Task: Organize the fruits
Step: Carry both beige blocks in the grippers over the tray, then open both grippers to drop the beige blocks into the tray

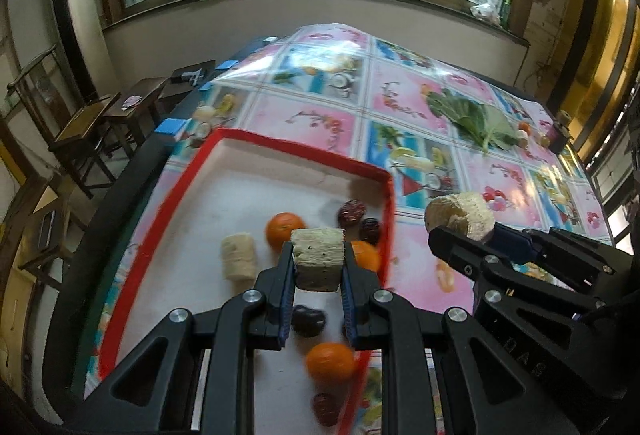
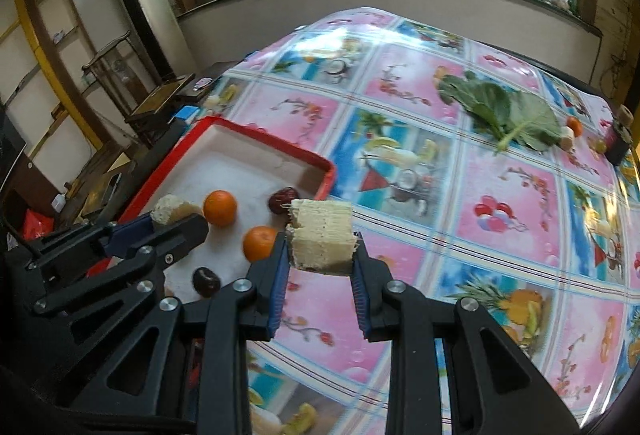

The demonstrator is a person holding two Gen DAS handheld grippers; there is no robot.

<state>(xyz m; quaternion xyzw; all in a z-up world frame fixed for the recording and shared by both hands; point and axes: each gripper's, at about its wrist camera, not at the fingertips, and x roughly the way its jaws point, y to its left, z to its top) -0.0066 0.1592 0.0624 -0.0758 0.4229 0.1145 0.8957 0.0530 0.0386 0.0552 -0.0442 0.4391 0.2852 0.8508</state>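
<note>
Above the table (image 2: 500,195), both tilt downward: left hand-held gripper (image 1: 318,263) pinching a pale chunk (image 1: 318,255) over the red-rimmed tray (image 1: 280,147), right hand-held gripper (image 2: 322,255) pinching another fibrous chunk (image 2: 322,235).

Oranges (image 1: 285,229) in tray (image 1: 280,149)

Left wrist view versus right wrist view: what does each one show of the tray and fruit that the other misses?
Only the left wrist view: the tray's near end, with a third orange, a date below it, and a pale cylinder piece lying in the tray.

Only the right wrist view: open tablecloth ahead of the right hand-held gripper, and none of the tray's near end.

Both: the red-rimmed tray, oranges, dates, the green leaf, and each hand-held gripper shut on a pale fibrous chunk, left.
</note>
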